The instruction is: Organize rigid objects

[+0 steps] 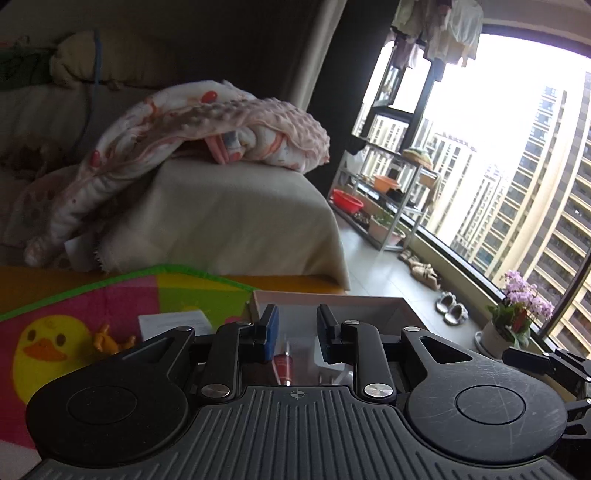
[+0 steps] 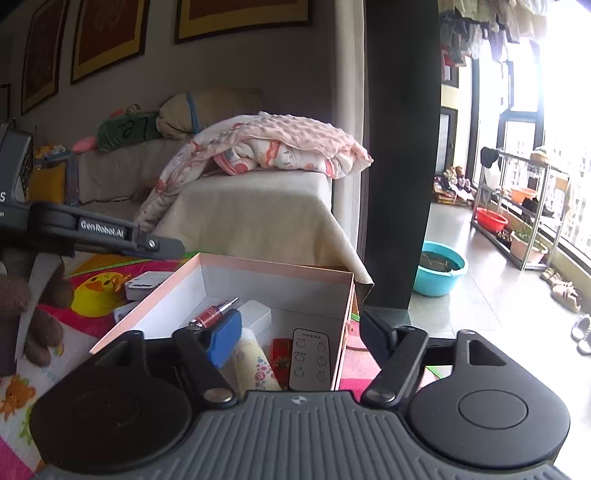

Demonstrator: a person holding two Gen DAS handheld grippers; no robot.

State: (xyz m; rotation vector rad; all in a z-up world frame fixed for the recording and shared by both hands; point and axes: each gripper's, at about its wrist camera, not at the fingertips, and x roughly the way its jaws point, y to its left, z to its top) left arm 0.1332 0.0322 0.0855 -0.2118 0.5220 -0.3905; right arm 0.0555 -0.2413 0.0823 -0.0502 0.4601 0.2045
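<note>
While the right gripper [image 2: 301,328] gapes empty over the box [image 2: 277,271], the left gripper [image 1: 295,332] stands narrowed, empty.

A sofa [image 2: 255,206] draped in a beige cover stands against a grey wall [image 2: 288,70] hung with dark framed pictures [image 2: 107,33], and a pink dimpled blanket [image 1: 207,136] lies heaped over its armrest. Beyond a dark pillar [image 2: 400,147], pale floor tiles [image 2: 491,291] run to a tall window [image 1: 517,166] full of bright daylight and high-rise blocks. Along the window stands a metal rack [image 2: 517,206] with red and orange basins, laundry [image 1: 439,26] hangs above, a turquoise basin [image 2: 439,273] sits on the floor and a pink potted orchid [image 1: 517,310] rests on the sill.
</note>
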